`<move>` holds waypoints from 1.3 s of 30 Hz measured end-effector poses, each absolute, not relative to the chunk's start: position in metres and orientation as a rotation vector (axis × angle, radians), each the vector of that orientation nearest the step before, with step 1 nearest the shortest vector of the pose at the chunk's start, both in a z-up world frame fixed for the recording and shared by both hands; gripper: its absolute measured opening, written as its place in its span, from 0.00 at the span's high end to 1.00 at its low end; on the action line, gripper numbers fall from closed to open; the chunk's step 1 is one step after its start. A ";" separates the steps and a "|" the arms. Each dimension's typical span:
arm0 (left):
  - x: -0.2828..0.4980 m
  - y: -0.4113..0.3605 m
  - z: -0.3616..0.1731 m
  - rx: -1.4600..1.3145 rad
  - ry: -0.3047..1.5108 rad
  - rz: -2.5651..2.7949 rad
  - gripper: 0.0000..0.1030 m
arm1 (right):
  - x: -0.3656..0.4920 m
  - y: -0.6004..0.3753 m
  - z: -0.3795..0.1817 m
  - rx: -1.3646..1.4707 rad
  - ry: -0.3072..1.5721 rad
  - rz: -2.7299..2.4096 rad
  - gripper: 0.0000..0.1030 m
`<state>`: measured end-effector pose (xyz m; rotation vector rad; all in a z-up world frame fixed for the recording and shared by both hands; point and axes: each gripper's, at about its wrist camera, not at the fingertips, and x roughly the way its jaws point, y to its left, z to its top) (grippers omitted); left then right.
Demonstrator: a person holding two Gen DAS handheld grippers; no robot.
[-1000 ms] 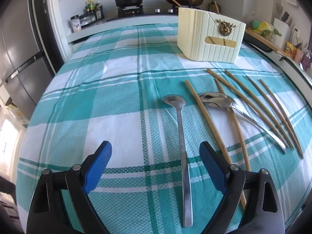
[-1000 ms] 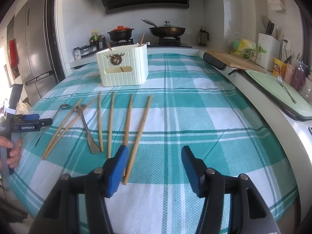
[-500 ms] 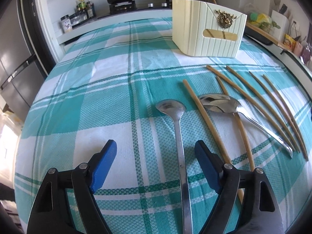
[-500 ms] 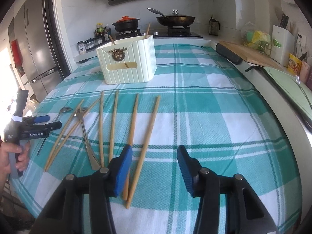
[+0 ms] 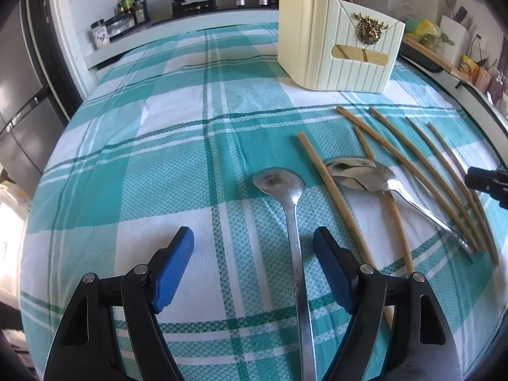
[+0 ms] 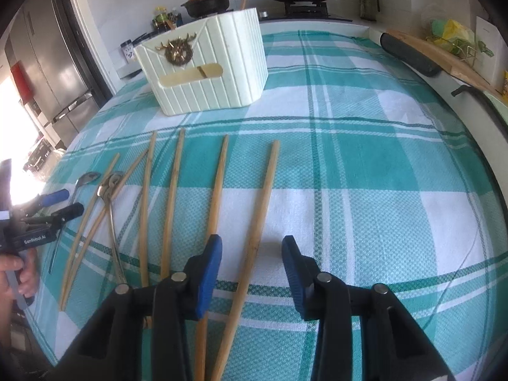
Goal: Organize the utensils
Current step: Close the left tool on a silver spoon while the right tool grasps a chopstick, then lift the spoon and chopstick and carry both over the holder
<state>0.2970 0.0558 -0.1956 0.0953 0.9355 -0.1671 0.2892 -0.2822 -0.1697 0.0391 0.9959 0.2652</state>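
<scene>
Left wrist view: left gripper [image 5: 252, 246] spread and just closing, pads clear of the spoon [image 5: 293, 222] handle lying between them.
Right gripper [image 6: 250, 255]: spread, closing, straddling a chopstick [image 6: 258, 222], untouched.
Holder [image 6: 203, 63]: beyond the utensils on the tablecloth [image 6: 365, 174].

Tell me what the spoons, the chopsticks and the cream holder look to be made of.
Spoons: polished metal, probably stainless steel; mirror-like bowls throw bright reflections.
Chopsticks: bamboo or light wood, matte tan; faint streaks along their length suggest grain.
Cream holder: likely moulded plastic, with even ribbed walls and a satin sheen; the gold stag-head ornament looks metallic, though it could be painted.
</scene>
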 end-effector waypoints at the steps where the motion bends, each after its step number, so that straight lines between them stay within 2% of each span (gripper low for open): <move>1: 0.299 0.056 -0.195 0.093 0.937 -0.169 0.26 | 0.291 -0.280 -0.170 0.024 1.003 0.264 0.64; 4: 0.304 0.055 -0.195 0.089 0.942 -0.175 0.30 | 0.297 -0.276 -0.170 -0.014 1.018 0.256 0.67; 11: 0.316 0.048 -0.191 0.105 0.966 -0.203 0.47 | 0.315 -0.271 -0.171 -0.048 1.062 0.253 0.67; 15: 0.327 0.044 -0.190 0.114 0.991 -0.215 0.53 | 0.333 -0.270 -0.171 -0.032 1.090 0.262 0.67; 18: 0.334 0.041 -0.189 0.113 1.015 -0.230 0.65 | 0.350 -0.271 -0.171 -0.003 1.125 0.278 0.67; 21: 0.339 0.035 -0.189 0.121 1.017 -0.235 0.73 | 0.368 -0.269 -0.172 0.018 1.153 0.280 0.67; 22: 0.340 0.034 -0.189 0.123 1.011 -0.241 0.88 | 0.373 -0.266 -0.172 0.019 1.160 0.276 0.69; 23: 0.341 0.033 -0.189 0.119 1.009 -0.247 0.95 | 0.379 -0.265 -0.172 0.014 1.169 0.266 0.81; 24: 0.343 0.033 -0.188 0.110 1.004 -0.246 0.96 | 0.384 -0.265 -0.172 0.005 1.175 0.250 0.92; 25: 0.345 0.034 -0.188 0.094 1.001 -0.250 0.97 | 0.388 -0.267 -0.173 0.014 1.179 0.244 0.93; 32: 0.338 0.043 -0.168 0.038 0.912 -0.236 0.97 | 0.389 -0.286 -0.168 0.142 1.124 0.281 0.93; 39: 0.311 0.054 -0.114 -0.014 0.755 -0.221 0.97 | 0.351 -0.295 -0.114 0.148 0.930 0.320 0.93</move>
